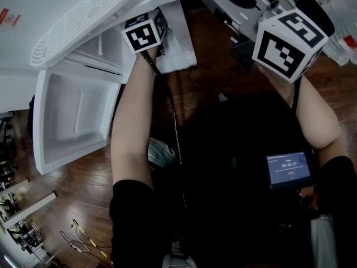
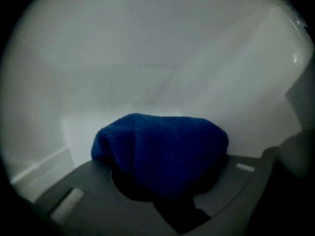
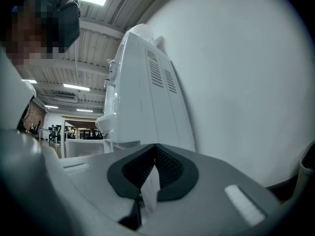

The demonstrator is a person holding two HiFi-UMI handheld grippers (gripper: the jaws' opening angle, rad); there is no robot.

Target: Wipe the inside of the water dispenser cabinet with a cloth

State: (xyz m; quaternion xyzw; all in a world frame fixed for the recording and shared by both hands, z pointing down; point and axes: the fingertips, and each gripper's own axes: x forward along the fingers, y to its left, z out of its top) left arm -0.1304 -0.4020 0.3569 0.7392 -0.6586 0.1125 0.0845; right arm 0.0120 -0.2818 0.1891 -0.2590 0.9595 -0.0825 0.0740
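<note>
Left gripper view: cloth wad at the cabinet wall, wiping in hand

Nearest: jaws of left gripper (image 2: 165,193) pinched tight on a bunched blue cloth (image 2: 162,149). Wad bulging forward past the jaws, long axis crosswise, wider than tall.

Just beyond: white inner walls of the water dispenser cabinet (image 2: 147,77). Back corner dead ahead, side wall rising at right. Touching or just short of the wall: not readable.

Likely next: press straight forward, then sweep sideways.

Head view: left forearm reaching into the open cabinet, cabinet door (image 1: 72,116) swung wide at left, out of the path. Black cable (image 1: 174,121) trailing beside that forearm; possible snag.

Farther off: right gripper (image 3: 153,176) fully closed, nothing held, raised well apart to the right. Aimed at a vented dispenser panel (image 3: 147,92) and a white wall (image 3: 236,82). No obstacle.
</note>
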